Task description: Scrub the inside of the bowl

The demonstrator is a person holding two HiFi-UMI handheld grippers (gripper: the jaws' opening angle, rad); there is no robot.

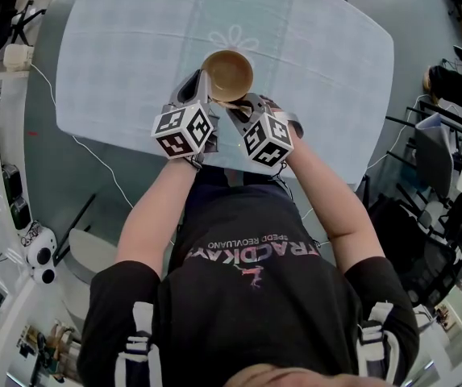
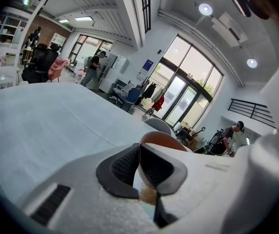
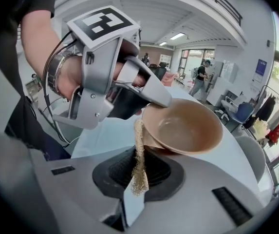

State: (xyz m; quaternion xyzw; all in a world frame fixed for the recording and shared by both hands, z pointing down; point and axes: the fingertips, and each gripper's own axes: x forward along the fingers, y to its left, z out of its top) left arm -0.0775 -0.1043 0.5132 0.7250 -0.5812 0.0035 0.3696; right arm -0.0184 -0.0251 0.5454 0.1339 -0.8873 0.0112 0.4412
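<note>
A tan-brown bowl (image 1: 227,74) is held tilted above the pale tablecloth (image 1: 126,47). My left gripper (image 1: 201,85) is shut on the bowl's near-left rim. In the left gripper view the thin bowl rim (image 2: 159,137) stands pinched between the dark pads (image 2: 123,165). My right gripper (image 1: 235,108) sits just beside it at the bowl's near edge. It is shut on a strip of tan fibrous scrubber (image 3: 139,156), which stands up against the outside of the bowl (image 3: 188,126) near its rim. The left gripper (image 3: 111,67) shows there, clamped on that rim. The bowl's inside looks empty.
The rounded table (image 1: 351,63) has its near edge just in front of the person's body. A white cable (image 1: 93,156) trails over the floor at the left. Chairs and clutter (image 1: 436,168) stand at the right. People (image 2: 94,68) move about far back in the room.
</note>
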